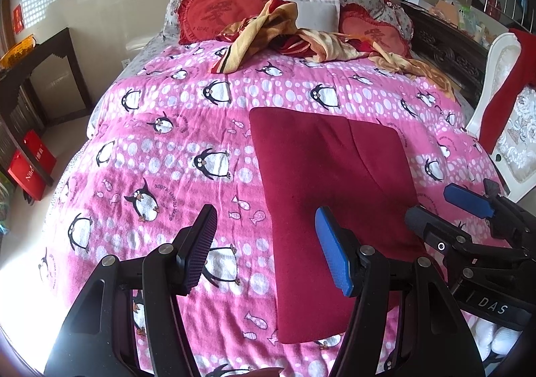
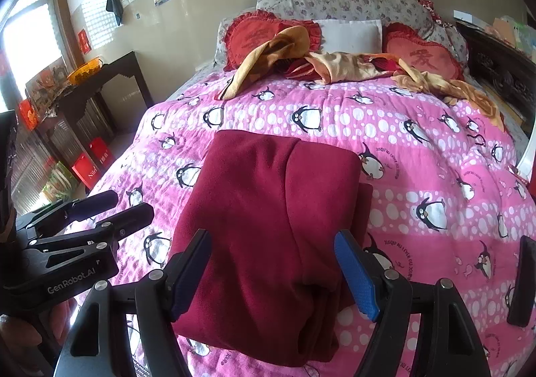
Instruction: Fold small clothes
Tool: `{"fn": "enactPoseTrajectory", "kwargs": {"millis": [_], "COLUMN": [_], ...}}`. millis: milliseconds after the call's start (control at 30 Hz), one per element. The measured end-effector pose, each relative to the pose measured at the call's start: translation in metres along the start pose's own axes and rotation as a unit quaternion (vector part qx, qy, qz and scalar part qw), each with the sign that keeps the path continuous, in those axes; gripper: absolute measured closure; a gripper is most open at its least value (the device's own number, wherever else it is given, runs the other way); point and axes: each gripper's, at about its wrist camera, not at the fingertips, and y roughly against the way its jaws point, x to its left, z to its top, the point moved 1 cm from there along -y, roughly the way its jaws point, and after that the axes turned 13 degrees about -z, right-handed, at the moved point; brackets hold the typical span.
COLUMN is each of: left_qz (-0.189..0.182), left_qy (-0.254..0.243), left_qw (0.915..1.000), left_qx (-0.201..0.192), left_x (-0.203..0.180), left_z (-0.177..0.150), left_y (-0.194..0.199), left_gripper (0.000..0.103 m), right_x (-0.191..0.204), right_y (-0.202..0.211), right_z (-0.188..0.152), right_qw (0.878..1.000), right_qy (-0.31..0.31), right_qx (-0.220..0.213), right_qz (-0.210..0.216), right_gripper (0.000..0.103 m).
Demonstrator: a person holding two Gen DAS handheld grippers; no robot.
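Observation:
A dark red garment (image 1: 331,196) lies folded into a long rectangle on the pink penguin bedspread (image 1: 167,155), with a seam running down its middle. My left gripper (image 1: 268,243) hovers open above its near left edge, nothing between the fingers. My right gripper (image 1: 449,206) shows at the garment's right side. In the right wrist view the same garment (image 2: 268,229) lies straight ahead, and my right gripper (image 2: 274,273) stands open over its near end without pressing it. My left gripper (image 2: 110,206) appears to its left, over the bedspread (image 2: 418,155).
Red heart cushions (image 1: 214,13), a white pillow (image 1: 318,13) and a crumpled yellow-red cloth (image 1: 284,38) lie at the head of the bed. A white chair with a red cloth (image 1: 502,109) stands right. A dark table (image 2: 100,82) and red boxes (image 2: 87,166) stand left. A black object (image 2: 522,279) lies on the bed's right.

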Motion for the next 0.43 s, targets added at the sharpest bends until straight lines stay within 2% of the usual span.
{"fn": "enactPoseTrajectory", "kwargs": {"millis": [433], "left_qz": [0.009], "left_qy": [-0.009], "left_qw": [0.9999], "left_qx": [0.003], "left_x": [0.004], "left_z": [0.006], "left_y": [-0.015], "left_gripper": [0.042], "right_x": [-0.009], "right_y": [-0.019], "right_z": [0.003], "right_qw": [1.000], "right_qy": [-0.009], "right_qx": [0.013], "right_qz": [0.004], "right_gripper": [0.030]}}
